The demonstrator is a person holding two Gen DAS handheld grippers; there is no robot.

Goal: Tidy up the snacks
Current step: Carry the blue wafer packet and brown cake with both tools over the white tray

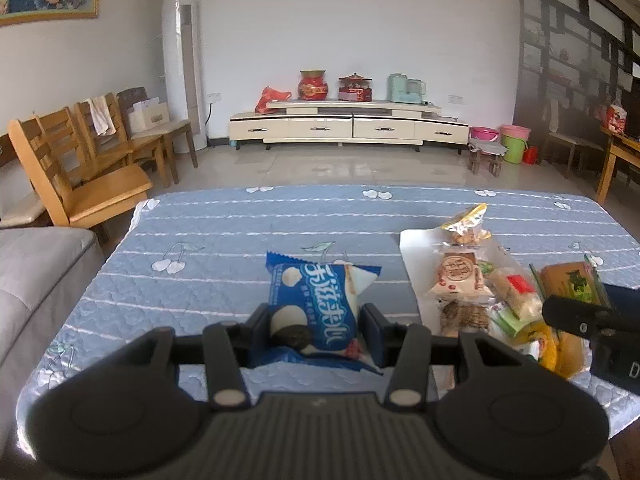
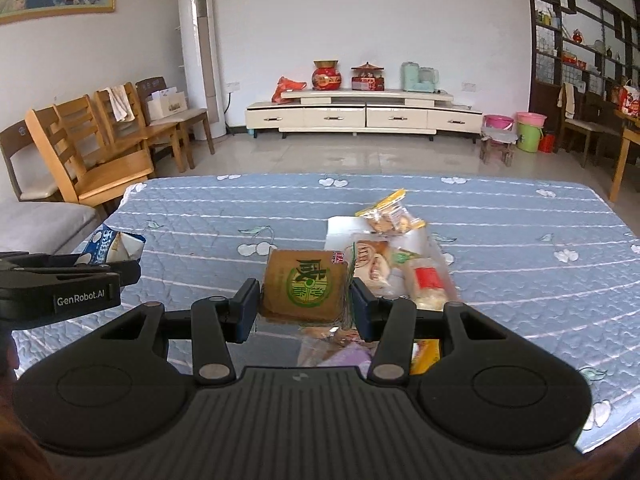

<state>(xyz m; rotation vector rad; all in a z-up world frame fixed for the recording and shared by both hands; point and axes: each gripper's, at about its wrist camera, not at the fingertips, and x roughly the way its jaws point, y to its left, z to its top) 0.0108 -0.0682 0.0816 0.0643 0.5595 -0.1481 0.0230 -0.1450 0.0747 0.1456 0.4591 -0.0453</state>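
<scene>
My left gripper (image 1: pixel 318 326) is shut on a blue and white snack packet (image 1: pixel 316 304), held above the blue quilted table cover (image 1: pixel 200 240); the same packet (image 2: pixel 110 246) shows at the left of the right wrist view. My right gripper (image 2: pixel 306 306) is shut on a brown packet with a green round mark (image 2: pixel 306 286), lifted just above a pile of snacks (image 2: pixel 396 264). That pile (image 1: pixel 472 280) lies on a white sheet (image 1: pixel 416 240) right of the left gripper. The brown packet (image 1: pixel 572 284) appears at the far right in the left wrist view.
Wooden chairs (image 1: pixel 80 172) stand past the table's left corner, and a grey sofa (image 1: pixel 36 280) sits on the left. A low cream TV cabinet (image 1: pixel 348 124) lines the far wall, with plastic buckets (image 1: pixel 514 142) to its right. A yellow packet (image 2: pixel 390 214) tops the pile's far end.
</scene>
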